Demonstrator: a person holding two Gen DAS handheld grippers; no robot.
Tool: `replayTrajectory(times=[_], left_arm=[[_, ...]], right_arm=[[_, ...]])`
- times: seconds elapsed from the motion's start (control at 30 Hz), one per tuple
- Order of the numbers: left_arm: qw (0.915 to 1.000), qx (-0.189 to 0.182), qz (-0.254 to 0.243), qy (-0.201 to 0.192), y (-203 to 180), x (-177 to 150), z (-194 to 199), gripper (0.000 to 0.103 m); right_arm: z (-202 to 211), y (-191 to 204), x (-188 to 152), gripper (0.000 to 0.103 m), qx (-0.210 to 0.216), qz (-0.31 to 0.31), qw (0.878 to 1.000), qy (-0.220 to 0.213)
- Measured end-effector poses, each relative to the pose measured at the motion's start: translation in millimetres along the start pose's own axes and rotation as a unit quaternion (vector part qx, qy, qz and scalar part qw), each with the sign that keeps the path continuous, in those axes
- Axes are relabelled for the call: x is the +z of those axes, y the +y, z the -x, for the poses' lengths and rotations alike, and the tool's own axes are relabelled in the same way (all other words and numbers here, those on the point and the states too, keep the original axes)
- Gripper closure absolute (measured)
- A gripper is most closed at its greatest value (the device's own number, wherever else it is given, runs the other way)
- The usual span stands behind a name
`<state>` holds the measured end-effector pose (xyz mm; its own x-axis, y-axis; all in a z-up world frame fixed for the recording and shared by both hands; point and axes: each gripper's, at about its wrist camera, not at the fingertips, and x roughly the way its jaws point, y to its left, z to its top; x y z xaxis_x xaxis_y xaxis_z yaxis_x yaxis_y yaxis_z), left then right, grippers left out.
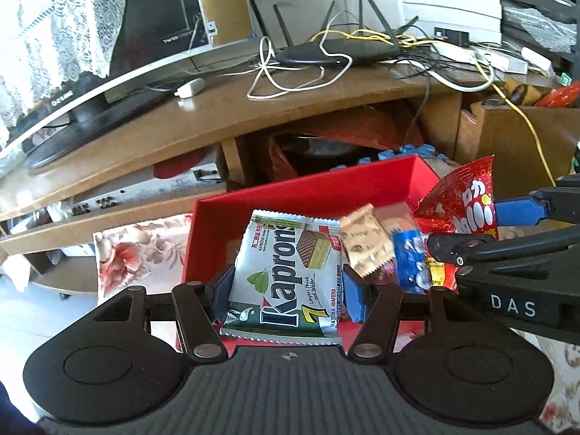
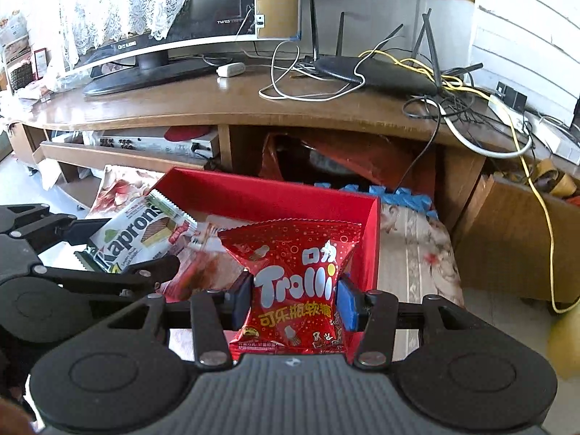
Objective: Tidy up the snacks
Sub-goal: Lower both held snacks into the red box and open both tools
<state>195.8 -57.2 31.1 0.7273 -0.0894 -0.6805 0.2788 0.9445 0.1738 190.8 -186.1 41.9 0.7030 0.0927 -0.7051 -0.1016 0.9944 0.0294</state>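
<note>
My left gripper (image 1: 286, 290) is shut on a white and green Kaprons wafer packet (image 1: 286, 275) and holds it over the near left part of the open red box (image 1: 301, 190). My right gripper (image 2: 293, 299) is shut on a red Trolli gummy bag (image 2: 295, 279) over the right side of the same box (image 2: 268, 194). In the left wrist view the Trolli bag (image 1: 462, 203) and right gripper (image 1: 507, 224) show at the right. In the right wrist view the Kaprons packet (image 2: 137, 232) shows at the left. A gold packet (image 1: 366, 243) and a blue packet (image 1: 411, 259) lie in the box.
The box sits on a floral cloth (image 1: 137, 246). Behind stands a low wooden TV stand (image 1: 253, 108) with a monitor (image 2: 152, 32), a router (image 2: 377, 74) and tangled cables (image 1: 301, 72). A brown cabinet (image 2: 514, 239) is at the right.
</note>
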Motion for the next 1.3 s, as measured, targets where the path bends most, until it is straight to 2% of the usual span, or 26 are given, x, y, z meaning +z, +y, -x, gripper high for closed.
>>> replayTrajectory(times=[0.3, 0.67, 0.87, 1.07, 1.3], left_arm=[[0.9998, 0.015, 0.013, 0.004, 9, 17, -28, 0.037], [0.9979, 0.001, 0.042, 0.049, 15, 14, -68, 0.037], [0.9964, -0.006, 0.055, 0.064, 18, 11, -72, 0.037], [0.9963, -0.004, 0.061, 0.061, 23, 13, -69, 0.033], [0.9955, -0.010, 0.075, 0.056, 29, 16, -64, 0.028]], right_arm=[[-31, 1, 25, 0.057, -0.009, 0.004, 1.000, -0.006], [-75, -3, 32, 0.057, -0.009, 0.007, 1.000, 0.026], [-82, -3, 32, 0.055, 0.001, 0.000, 0.999, 0.037], [-81, -3, 33, 0.053, 0.001, -0.003, 0.999, 0.037], [-76, -6, 37, 0.045, 0.003, -0.013, 0.999, 0.030]])
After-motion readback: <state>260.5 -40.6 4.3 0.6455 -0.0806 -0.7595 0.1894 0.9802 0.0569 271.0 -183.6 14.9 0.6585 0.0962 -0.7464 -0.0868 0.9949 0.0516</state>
